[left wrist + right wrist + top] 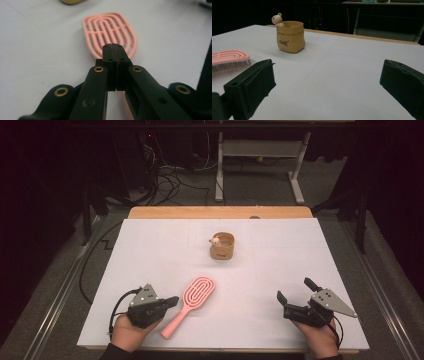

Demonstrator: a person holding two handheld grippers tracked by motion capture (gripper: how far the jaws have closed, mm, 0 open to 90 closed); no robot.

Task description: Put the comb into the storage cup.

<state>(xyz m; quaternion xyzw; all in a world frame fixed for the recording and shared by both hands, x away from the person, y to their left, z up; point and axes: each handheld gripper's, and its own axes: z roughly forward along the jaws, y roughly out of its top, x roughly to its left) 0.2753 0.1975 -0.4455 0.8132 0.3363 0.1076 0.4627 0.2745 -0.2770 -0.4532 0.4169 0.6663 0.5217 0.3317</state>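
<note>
A pink vented hairbrush lies bristles down on the white mat, its handle pointing toward the near left. My left gripper is shut, jaws pressed flat together, tips just left of the handle. In the left gripper view the shut left gripper hovers over the handle, with the hairbrush head beyond and nothing between the jaws. My right gripper rests open at the near right. In the right gripper view the right gripper is empty, with the hairbrush at the far left.
A small tan pouch-shaped cup with a little bear figure on its rim stands mid-table, also the cup ahead-left of the right jaws. The white mat covers a wooden table. Cables and a desk frame lie beyond.
</note>
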